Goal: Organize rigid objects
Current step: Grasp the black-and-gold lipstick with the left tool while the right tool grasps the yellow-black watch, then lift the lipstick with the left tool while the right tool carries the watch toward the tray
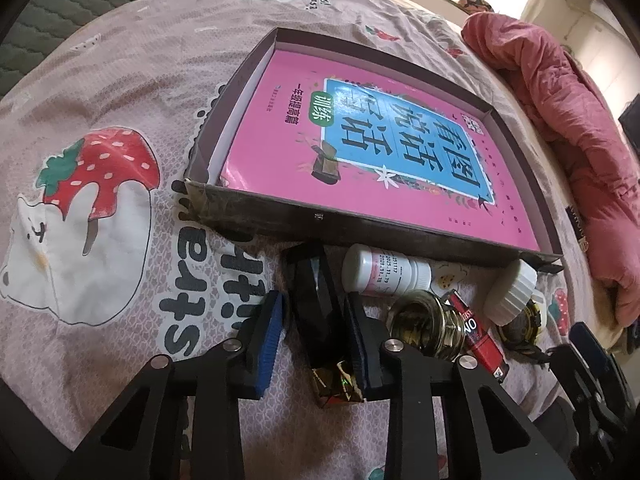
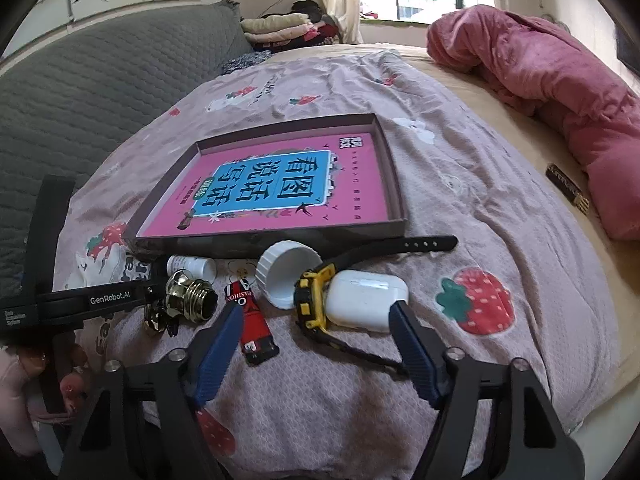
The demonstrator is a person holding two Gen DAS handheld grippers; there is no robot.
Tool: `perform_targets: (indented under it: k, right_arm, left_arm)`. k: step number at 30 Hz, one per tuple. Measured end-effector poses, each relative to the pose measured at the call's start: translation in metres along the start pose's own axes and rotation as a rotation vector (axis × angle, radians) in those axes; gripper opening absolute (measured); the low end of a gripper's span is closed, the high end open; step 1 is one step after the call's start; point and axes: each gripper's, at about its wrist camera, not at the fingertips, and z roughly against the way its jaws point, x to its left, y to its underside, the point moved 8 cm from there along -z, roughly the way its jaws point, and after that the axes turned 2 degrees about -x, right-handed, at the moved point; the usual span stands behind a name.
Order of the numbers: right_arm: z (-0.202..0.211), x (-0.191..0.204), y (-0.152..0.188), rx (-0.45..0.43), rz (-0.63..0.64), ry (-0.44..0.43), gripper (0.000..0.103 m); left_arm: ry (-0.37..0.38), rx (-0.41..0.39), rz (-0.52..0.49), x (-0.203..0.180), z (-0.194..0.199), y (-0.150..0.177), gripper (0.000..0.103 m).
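Observation:
My left gripper [image 1: 316, 320] points down at a black clip-like object [image 1: 316, 304] with a shiny gold end. The object lies between the blue pads; the right pad touches it and a thin gap shows at the left pad. Beside it lie a white pill bottle [image 1: 384, 276], a brass lamp socket [image 1: 428, 328] and a red tag [image 1: 478, 332]. My right gripper [image 2: 316, 308] stands open over a yellow-and-black watch [image 2: 310, 300] and a white earbud case [image 2: 366, 300], its pads clear of both. A white cap [image 2: 286, 276] lies just behind. The shallow box [image 2: 260, 242] holds a pink book [image 2: 280, 188].
Everything lies on a pink strawberry-print bedsheet [image 2: 480, 200]. A crumpled pink quilt [image 2: 540, 80] is at the right, a grey quilted cover [image 2: 100, 92] at the left. A small dark box [image 2: 568, 194] sits near the quilt. A hand [image 2: 68, 388] holds the left gripper.

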Motion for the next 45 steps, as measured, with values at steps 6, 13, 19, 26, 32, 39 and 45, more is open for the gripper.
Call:
perform_targets:
  k: [6, 13, 19, 26, 32, 39, 45]
  right_arm:
    - [-0.015, 0.004, 0.003, 0.052, 0.059, 0.012, 0.044]
    - [-0.029, 0.011, 0.012, 0.118, 0.097, -0.017, 0.033]
    - [-0.043, 0.011, 0.015, 0.168, 0.108, -0.003, 0.028]
    - [-0.058, 0.006, 0.011, 0.178, 0.069, -0.003, 0.020]
    - [-0.048, 0.006, 0.008, 0.129, 0.046, -0.054, 0.019]
    - [-0.030, 0.018, 0.002, 0.067, 0.057, -0.109, 0.018]
    - [-0.021, 0.021, -0.004, 0.031, 0.055, -0.121, 0.018]
  left_arm:
    - [0.012, -0.023, -0.038, 0.000, 0.003, 0.000, 0.029]
    - [0.035, -0.022, -0.034, 0.007, 0.008, 0.004, 0.029]
    - [0.034, -0.021, -0.041, 0.008, 0.006, 0.003, 0.029]
    - [0.035, -0.019, -0.030, 0.006, 0.001, 0.000, 0.029]
    - [0.030, -0.012, -0.035, 0.002, -0.008, -0.005, 0.027]
    - [0.040, -0.028, -0.074, -0.001, -0.007, -0.005, 0.025]
    - [0.080, -0.044, -0.057, 0.004, 0.002, -0.004, 0.024]
